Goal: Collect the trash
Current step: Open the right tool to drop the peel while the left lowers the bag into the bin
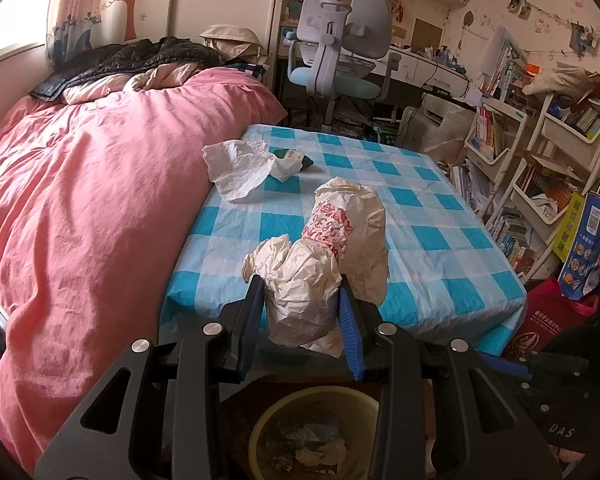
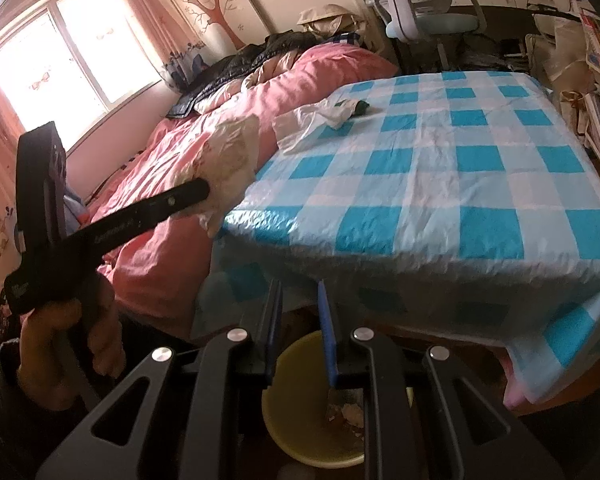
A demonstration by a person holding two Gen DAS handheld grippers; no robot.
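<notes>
My left gripper [image 1: 302, 294] is shut on a crumpled cream paper bag with red print [image 1: 328, 256], held in the air near the front edge of the blue-checked table [image 1: 440, 216]. The bag also shows in the right wrist view [image 2: 232, 160], at the tip of the left gripper. A yellow bin [image 1: 260, 436] with scraps inside stands on the floor below it. A crumpled white tissue [image 1: 240, 168] and a dark green wrapper [image 1: 296, 158] lie at the table's far left. My right gripper [image 2: 300, 296] is open and empty, low over the bin [image 2: 284, 432] by the table's front edge.
A bed with a pink duvet [image 1: 80, 184] runs along the table's left side. A swivel chair [image 1: 340, 40] and desk stand beyond the table. White shelf racks with books [image 1: 540, 160] and bags [image 1: 584, 240] crowd the right side.
</notes>
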